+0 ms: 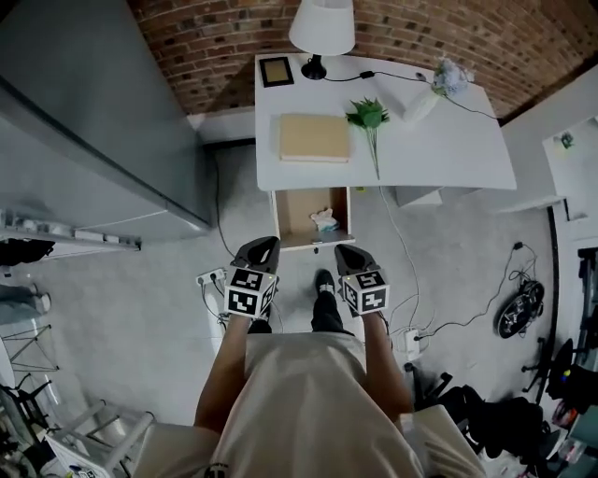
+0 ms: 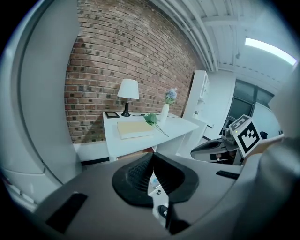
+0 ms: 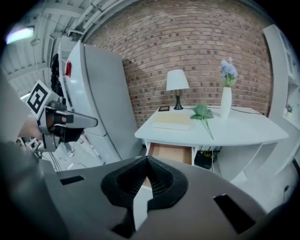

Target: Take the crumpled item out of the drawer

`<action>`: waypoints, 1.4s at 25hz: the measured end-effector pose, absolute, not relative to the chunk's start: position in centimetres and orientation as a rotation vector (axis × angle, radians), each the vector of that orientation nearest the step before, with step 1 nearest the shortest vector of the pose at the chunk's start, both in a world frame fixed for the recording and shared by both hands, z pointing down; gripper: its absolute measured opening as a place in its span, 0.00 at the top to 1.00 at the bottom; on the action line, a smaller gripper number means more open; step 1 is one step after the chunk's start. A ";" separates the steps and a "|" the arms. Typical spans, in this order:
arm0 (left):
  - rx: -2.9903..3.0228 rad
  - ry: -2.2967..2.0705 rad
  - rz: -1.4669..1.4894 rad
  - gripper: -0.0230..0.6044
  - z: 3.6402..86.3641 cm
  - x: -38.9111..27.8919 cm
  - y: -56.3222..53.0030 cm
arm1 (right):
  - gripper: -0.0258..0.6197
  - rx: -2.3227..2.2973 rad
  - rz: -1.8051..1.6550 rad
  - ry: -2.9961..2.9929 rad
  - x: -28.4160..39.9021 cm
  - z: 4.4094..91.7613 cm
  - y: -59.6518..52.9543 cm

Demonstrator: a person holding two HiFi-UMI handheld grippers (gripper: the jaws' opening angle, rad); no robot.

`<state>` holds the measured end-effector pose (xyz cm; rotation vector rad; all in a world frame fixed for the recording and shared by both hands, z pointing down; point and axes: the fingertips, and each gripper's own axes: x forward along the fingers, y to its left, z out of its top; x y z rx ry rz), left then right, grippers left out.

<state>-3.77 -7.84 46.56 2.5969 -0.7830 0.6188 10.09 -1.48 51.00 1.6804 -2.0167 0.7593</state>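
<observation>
The white desk (image 1: 439,154) has its wooden drawer (image 1: 296,211) pulled open toward me. In the drawer's right half lies the crumpled item (image 1: 324,220), pale and bunched. My left gripper (image 1: 269,245) hovers just in front of the drawer's left front corner, jaws shut and empty. Off the drawer's right front corner, my right gripper (image 1: 343,250) is likewise shut with nothing in it. In the left gripper view its jaws (image 2: 151,158) meet at the tips. The right gripper view shows the right gripper (image 3: 146,160) closed, with the open drawer (image 3: 171,153) ahead; the item is hidden there.
On the desk stand a lamp (image 1: 320,28), a small picture frame (image 1: 277,71), a tan book (image 1: 313,137), a green sprig (image 1: 368,117) and a vase of flowers (image 1: 447,79). A tall grey cabinet (image 1: 84,121) stands left. Cables and a power strip (image 1: 211,277) lie on the floor.
</observation>
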 end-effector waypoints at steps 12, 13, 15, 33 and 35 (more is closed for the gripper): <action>2.475 -0.959 0.691 0.94 48.6 0.1 -7.3 | 0.92 1.204 0.613 -2.088 15.2 55.5 -5.3; 2.457 -0.974 0.686 0.94 48.6 0.4 -7.2 | 0.92 1.168 0.607 -2.091 15.6 56.0 -5.6; 2.418 -1.008 0.672 0.94 48.9 0.6 -6.8 | 0.92 1.095 0.592 -2.101 15.9 57.2 -6.1; 2.219 -1.250 0.579 0.94 53.4 1.7 -3.8 | 0.92 0.705 0.434 -2.090 17.4 67.2 -9.2; 2.194 -1.264 0.584 0.94 54.8 1.5 -3.8 | 0.92 0.672 0.434 -2.072 17.3 68.6 -9.3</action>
